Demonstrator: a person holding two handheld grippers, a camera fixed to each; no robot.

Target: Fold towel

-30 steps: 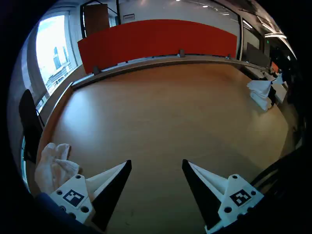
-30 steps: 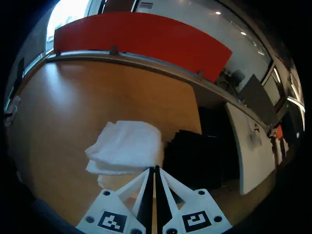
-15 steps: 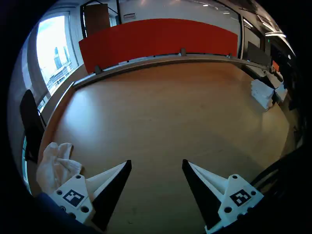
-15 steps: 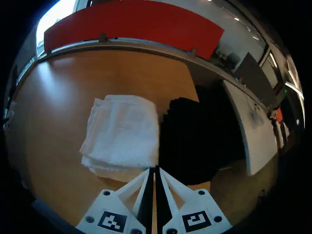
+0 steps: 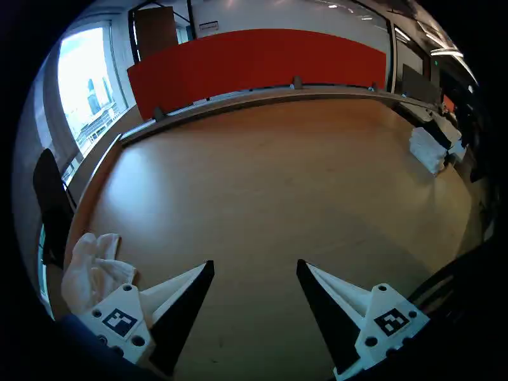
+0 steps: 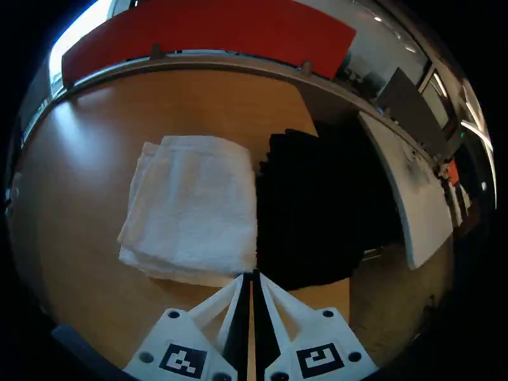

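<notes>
Left gripper view:
- A crumpled towel (image 5: 92, 273) lies at the far left of the wooden table (image 5: 267, 184), by its edge, near a dark chair (image 5: 51, 203).
- The left gripper (image 5: 254, 263) hangs over bare tabletop with its jaws spread wide and nothing between them.
- A red partition (image 5: 254, 63) runs along the far edge.
- A folded towel (image 5: 428, 147) sits at the table's far right.

Right gripper view:
- The folded towel (image 6: 190, 203) lies flat, left of centre.
- The right gripper (image 6: 252, 274) is clenched, fingers together, with its tips at the towel's near right corner. Whether they touch it cannot be told.
- Just beside the towel on the right is a dark stack (image 6: 317, 209), possibly cloth.
- Further right stands a white desk (image 6: 413, 197).
</notes>
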